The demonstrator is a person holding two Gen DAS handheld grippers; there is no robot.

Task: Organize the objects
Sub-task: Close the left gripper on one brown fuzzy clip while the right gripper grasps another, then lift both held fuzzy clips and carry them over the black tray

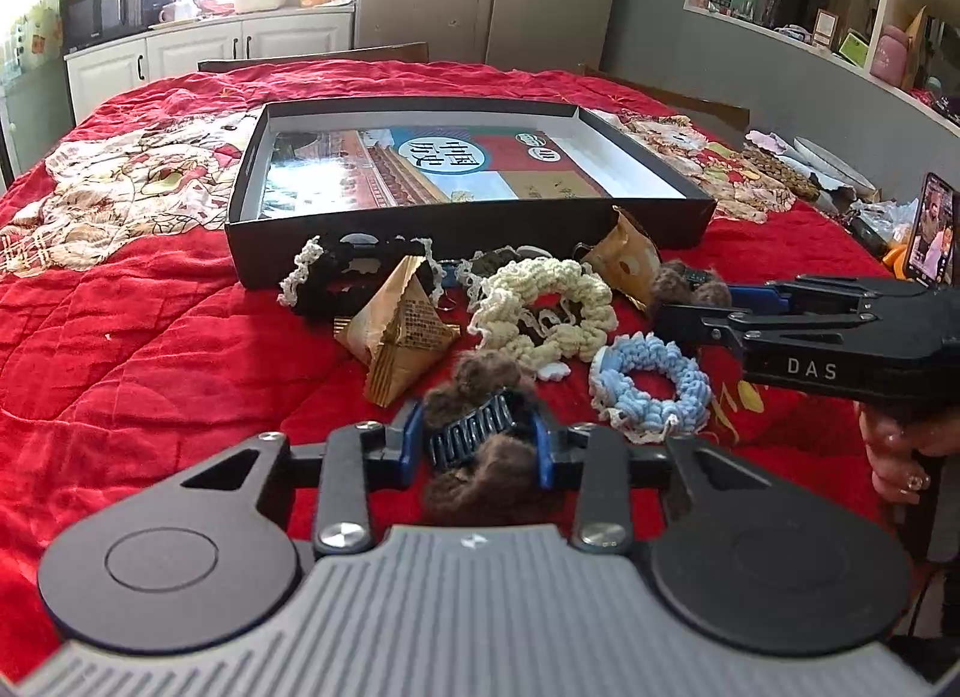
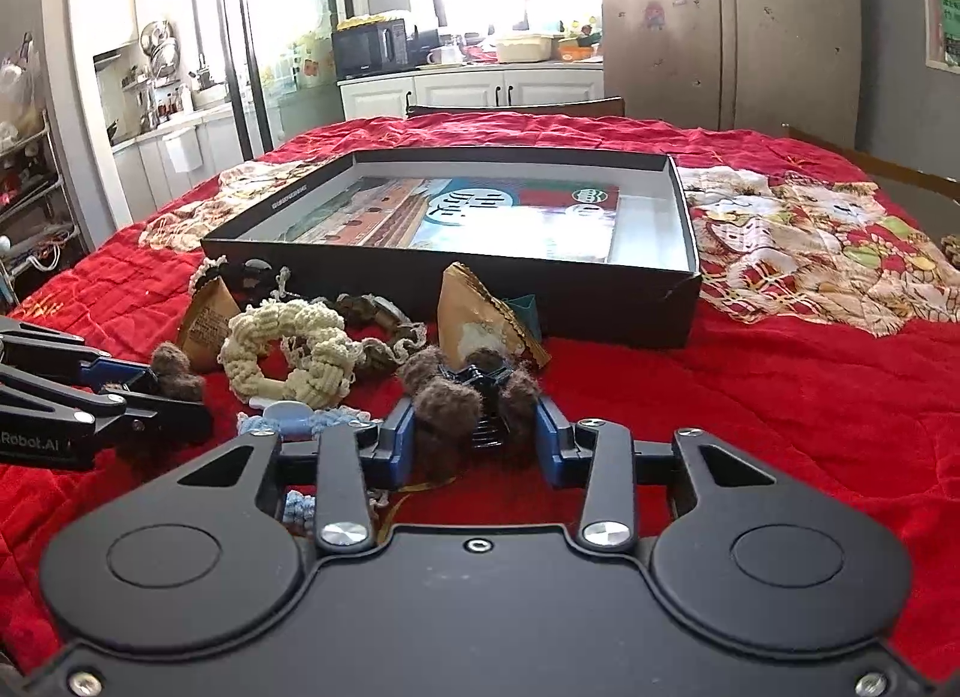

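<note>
My left gripper point(image 1: 477, 448) is clamped on a brown furry hair claw point(image 1: 474, 427); its blue pads point(image 1: 410, 440) press the claw's dark toothed body from both sides, and the fur bulges above and below them, near the front of the pile on the red quilt point(image 1: 150, 337). My right gripper point(image 2: 474, 430) holds a second brown furry claw point(image 2: 465, 391) the same way, with fuzzy lobes squeezed between its blue pads point(image 2: 549, 436) and the black clip showing in the middle. From the left wrist view, the right gripper point(image 1: 678, 313) reaches in from the right edge, its tips at that second claw point(image 1: 690, 283) beside a tan packet point(image 1: 624, 262). Just beyond my left claw lies a pale blue crocheted scrunchie point(image 1: 645, 391), and behind that a cream scrunchie point(image 1: 540, 316). A gold triangular packet point(image 1: 399, 331) stands to the left of the cream one, and a black scrunchie with white lace trim point(image 1: 342, 277) sits behind it, close to the box. The box point(image 1: 468, 229) is a shallow black tray lying open on the quilt just past the pile, with a printed sheet point(image 1: 432, 169) flat on its floor. At the far right a phone point(image 1: 933, 229) stands upright with its screen lit. Beyond the quilt are white cabinets point(image 1: 198, 49) and a microwave point(image 1: 102, 10).
</note>
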